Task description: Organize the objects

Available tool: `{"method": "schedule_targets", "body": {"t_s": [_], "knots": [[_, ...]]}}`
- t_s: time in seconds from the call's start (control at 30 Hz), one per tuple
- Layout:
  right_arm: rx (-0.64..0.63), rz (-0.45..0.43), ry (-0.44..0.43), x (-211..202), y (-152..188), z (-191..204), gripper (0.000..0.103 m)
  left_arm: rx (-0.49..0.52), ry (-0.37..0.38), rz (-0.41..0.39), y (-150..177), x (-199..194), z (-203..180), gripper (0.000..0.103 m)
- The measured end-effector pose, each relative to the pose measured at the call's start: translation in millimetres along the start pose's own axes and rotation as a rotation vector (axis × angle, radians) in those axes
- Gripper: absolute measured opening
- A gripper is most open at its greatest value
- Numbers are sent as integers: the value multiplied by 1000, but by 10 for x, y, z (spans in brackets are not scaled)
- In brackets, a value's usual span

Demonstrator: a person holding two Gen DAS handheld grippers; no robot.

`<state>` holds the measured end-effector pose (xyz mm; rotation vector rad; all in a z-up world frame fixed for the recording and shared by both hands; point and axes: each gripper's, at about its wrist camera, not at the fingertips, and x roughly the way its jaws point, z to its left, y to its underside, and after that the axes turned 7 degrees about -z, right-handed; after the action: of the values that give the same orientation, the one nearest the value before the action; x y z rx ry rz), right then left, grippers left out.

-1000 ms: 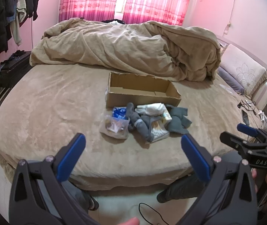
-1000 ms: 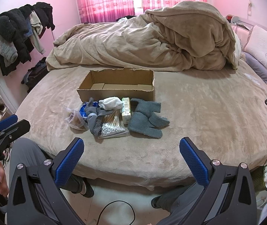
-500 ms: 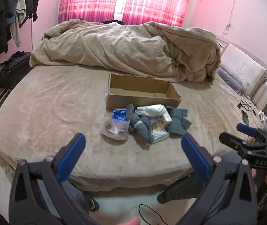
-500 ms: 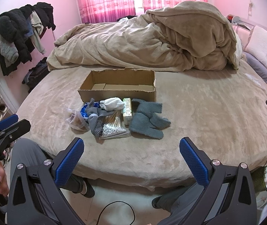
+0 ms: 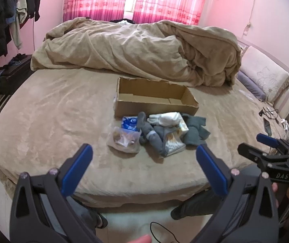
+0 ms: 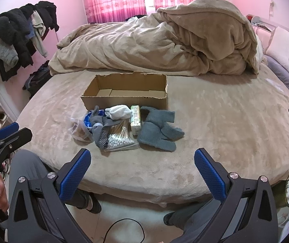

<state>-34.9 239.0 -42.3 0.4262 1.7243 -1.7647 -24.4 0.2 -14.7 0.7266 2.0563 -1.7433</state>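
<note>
Now both my tongs are raised off the near edge of the bed, and neither touches or holds anything. My left gripper has its blue pads spread wide apart, empty. My right gripper is spread just as wide, also empty; it shows too at 3 o'clock in the left view.

Straight ahead at 12 o'clock from both tongs, near the front of the bed, lies a small heap. From the right view: grey gloves at the heap's 3 o'clock side, a small green pack just beside them, a bag of cotton swabs in the middle, a grey sock draped on it, a white sock behind, and clear bags at 9 o'clock with something blue under them.

Just beyond the heap, still at 12 o'clock, an open cardboard box stands with nothing visible inside. A rumpled duvet fills the far side.

I judge the job is barely begun. To do it well I would take outer pieces first, the gloves with the right, the bags with the left, pinching low, then lift clear over the box wall.
</note>
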Motion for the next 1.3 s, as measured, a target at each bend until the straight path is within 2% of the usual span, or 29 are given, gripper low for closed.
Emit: {"method": "schedule_targets", "body": {"t_s": [0.23,0.53,0.77,0.93,1.0,1.07,1.13,1.23,1.3], "knots": [[0,8,27,218,27,-162,103,13,-23,21,-9,335,53,102],[19,24,58,664,49,-480,103,29,-58,93,132,1056,193,102],[41,84,35,1187,133,-617,103,67,-90,121,277,1480,234,102],[43,127,-16,1555,190,-550,103,11,-129,167,347,1764,406,96],[34,136,-15,1661,200,-512,97,-4,-120,186,380,1850,456,94],[33,155,-4,1769,220,-500,91,-20,-105,203,414,1905,490,88],[60,156,-22,1822,235,-525,91,-24,-85,206,457,1942,505,80],[49,154,-40,1877,258,-520,88,-12,-79,204,490,1954,476,75],[49,155,-60,1903,273,-506,75,-16,-70,196,496,1927,473,71]]}}
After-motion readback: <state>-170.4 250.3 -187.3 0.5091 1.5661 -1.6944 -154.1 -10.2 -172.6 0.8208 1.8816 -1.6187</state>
